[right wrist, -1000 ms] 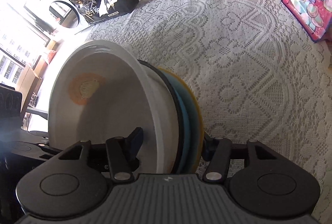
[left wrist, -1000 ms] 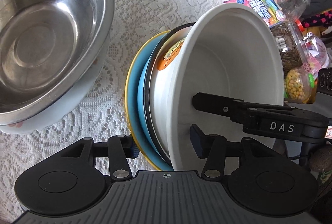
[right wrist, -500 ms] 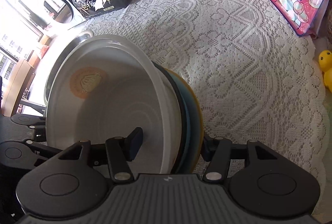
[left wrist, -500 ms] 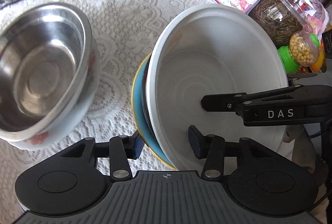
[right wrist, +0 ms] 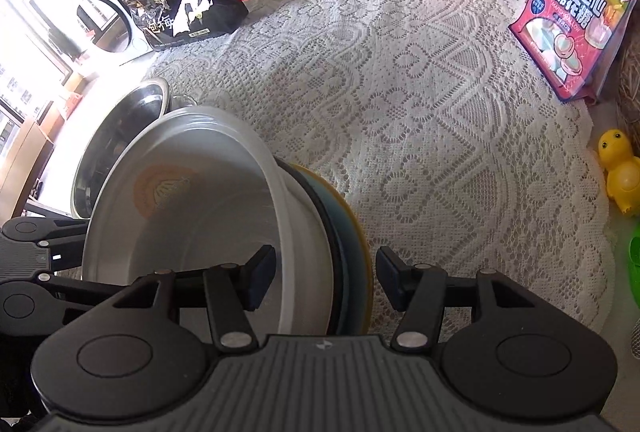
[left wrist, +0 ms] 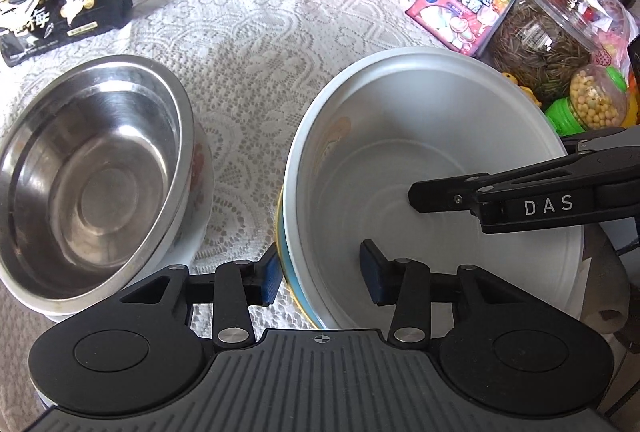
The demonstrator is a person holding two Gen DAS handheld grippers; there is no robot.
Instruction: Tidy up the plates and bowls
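Left gripper [left wrist: 316, 274] closing around stack [left wrist: 286, 228] rim; right gripper [right wrist: 326, 278] clamping stack; keeping level, heading for steel bowl [left wrist: 92, 167].

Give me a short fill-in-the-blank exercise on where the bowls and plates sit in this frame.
1. The white bowl sits on top of a stack of ____.
2. The steel bowl is nested inside a white bowl with a ____ floral pattern.
3. The table is covered with a white ____ cloth.
4. The right gripper straddles the stack, one of its fingers inside the white bowl and the other outside the ____ plate's rim.

Missing words: plates; red; lace; yellow
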